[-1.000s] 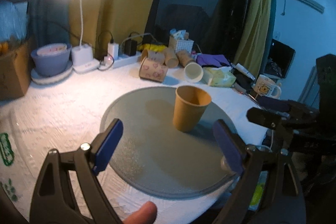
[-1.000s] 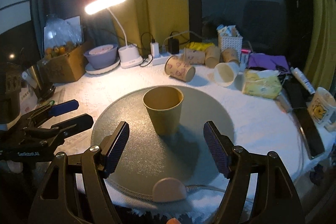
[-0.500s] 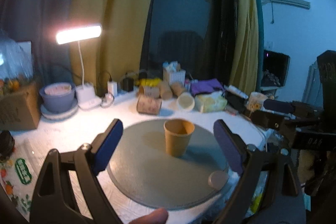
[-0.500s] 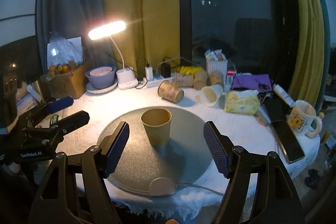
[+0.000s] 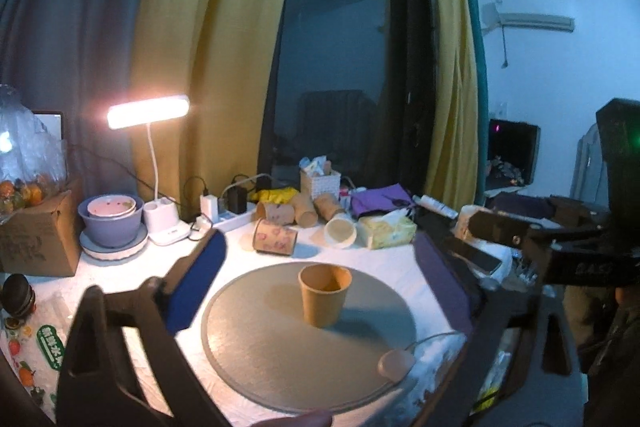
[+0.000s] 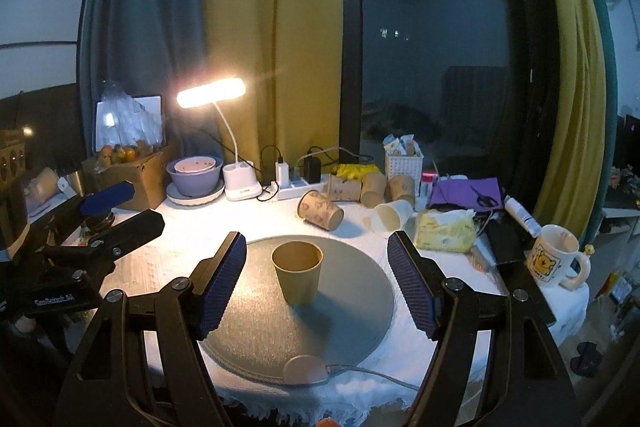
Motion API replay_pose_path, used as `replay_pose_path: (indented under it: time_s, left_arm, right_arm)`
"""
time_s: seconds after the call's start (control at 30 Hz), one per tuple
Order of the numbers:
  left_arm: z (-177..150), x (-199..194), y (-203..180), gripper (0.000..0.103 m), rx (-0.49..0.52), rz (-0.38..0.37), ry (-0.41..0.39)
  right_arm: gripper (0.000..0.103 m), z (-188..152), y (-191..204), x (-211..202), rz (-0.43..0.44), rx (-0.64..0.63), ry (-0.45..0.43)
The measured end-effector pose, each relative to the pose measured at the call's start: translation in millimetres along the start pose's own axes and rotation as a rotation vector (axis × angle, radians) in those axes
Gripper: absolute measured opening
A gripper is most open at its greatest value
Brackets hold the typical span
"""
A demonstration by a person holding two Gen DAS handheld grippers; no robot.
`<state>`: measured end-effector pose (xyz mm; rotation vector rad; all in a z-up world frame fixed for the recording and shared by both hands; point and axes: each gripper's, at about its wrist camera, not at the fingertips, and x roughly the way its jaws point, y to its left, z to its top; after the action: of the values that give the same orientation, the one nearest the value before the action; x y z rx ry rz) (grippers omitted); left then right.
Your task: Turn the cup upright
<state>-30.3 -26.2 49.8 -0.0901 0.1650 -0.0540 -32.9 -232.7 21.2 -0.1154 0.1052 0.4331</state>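
A brown paper cup stands upright, mouth up, on the round grey turntable; it also shows in the right wrist view on the turntable. My left gripper is open and empty, held back from the cup. My right gripper is open and empty, also well short of the cup. The left gripper shows at the left of the right wrist view. The right gripper shows at the right of the left wrist view, and its jaw state cannot be read from that view.
Several paper cups lie on their sides behind the turntable. A lit desk lamp, purple bowl, power strip, tissue pack, mug and cardboard box crowd the table. A small round pad with a cable lies at the front edge.
Both grippers have pulled back and up from the cup, which looks smaller and farther. The cup has stayed upright on the turntable.
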Motion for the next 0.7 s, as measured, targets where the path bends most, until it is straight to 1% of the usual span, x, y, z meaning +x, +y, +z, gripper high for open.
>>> replay_pose_path:
  time_s: [0.17,0.27,0.43,0.7]
  left_arm:
    - [2.0,-3.7,-2.8,0.098,0.012,-0.008,-0.011]
    - [0.5,-4.7,-2.6,0.098,0.018,-0.001,-0.007]
    - [-2.6,-3.9,0.1,0.098,0.008,0.011,0.008]
    - [-6.0,2.1,0.4,0.098,0.001,0.001,0.033]
  right_arm:
    - [0.076,3.5,0.0,-7.7,-0.014,-0.009,-0.015]
    - [0.076,3.1,-1.0,-8.0,-0.014,-0.007,-0.014]
    - [0.076,0.2,1.5,-3.5,-0.003,-0.008,0.002]
    - [0.076,-5.5,0.4,6.0,0.008,0.006,0.029]
